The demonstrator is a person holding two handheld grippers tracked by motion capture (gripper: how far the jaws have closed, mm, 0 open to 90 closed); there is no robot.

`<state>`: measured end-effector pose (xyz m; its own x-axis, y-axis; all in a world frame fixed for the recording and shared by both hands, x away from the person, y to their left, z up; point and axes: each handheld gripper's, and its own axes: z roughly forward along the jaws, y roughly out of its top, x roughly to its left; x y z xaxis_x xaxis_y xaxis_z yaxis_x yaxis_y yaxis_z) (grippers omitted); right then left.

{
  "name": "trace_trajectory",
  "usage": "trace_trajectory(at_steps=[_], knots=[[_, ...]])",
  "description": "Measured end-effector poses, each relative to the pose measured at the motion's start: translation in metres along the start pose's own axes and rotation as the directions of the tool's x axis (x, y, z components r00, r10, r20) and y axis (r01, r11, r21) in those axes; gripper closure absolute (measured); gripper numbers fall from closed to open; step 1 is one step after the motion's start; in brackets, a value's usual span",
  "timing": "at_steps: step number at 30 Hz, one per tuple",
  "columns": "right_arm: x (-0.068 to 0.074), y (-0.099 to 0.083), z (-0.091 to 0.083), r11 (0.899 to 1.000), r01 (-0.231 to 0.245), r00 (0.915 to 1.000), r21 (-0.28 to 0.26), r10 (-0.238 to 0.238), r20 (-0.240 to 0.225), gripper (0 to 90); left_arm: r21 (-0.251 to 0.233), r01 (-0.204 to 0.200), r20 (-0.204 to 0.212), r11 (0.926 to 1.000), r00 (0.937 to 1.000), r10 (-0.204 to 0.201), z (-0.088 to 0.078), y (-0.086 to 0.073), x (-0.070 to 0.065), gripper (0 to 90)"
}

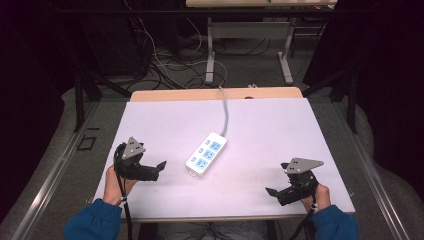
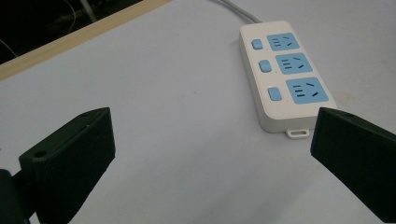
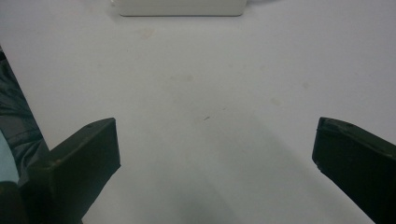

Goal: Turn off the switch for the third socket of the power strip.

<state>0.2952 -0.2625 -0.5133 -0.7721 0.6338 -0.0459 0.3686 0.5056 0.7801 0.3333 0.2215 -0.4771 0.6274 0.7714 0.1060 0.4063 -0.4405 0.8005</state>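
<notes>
Blue sleeves (image 1: 92, 222) come up from the bottom edge of the high view, one in the lower left corner and one in the lower right, each hand wrapped around a black gripper with a grey three-cornered plate on top. So the left gripper (image 1: 159, 167) sits at the lower left of the frame, tips pointing right toward the middle, and the right gripper (image 1: 272, 192) sits at the lower right, tips pointing left. Both hover over or rest on the white sheet (image 1: 260, 130), can't really tell which.

Both sets of tongs are released. In the left gripper view the two black jaws stand far apart at the bottom corners with nothing between them but white surface. Same deal in the right gripper view, jaws spread wide, nothing gripped.

Middle of the high view, slightly left of center, lies the power strip (image 1: 206, 153): white body, three blue sockets, a little blue switch next to each one. It's lying flat and diagonal, lower end toward the bottom left, upper end toward the upper right. Its grey cord (image 1: 226, 112) runs up from the top end to the far edge of the table and over it.

From the left gripper view the strip (image 2: 285, 77) fills the upper right, near end just beside the right jaw tip, with a small mounting tab sticking out. In the right gripper view only its edge (image 3: 180, 8) peeks in at the top, well apart from the jaws.

Behind the table it's dark floor with a mess of cables (image 1: 165, 65) and another table's legs.
</notes>
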Motion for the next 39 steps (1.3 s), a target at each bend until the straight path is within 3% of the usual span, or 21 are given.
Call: trace_trajectory(at_steps=[39], knots=[[0.000, 0.000, 0.000, 1.000, -0.015, 0.9999, 0.015, 0.015, 0.003, 0.5, 0.015, -0.018, 0.029, 0.9997, 0.9994, 0.018, 0.047, 0.029, -0.007, 0.1]])
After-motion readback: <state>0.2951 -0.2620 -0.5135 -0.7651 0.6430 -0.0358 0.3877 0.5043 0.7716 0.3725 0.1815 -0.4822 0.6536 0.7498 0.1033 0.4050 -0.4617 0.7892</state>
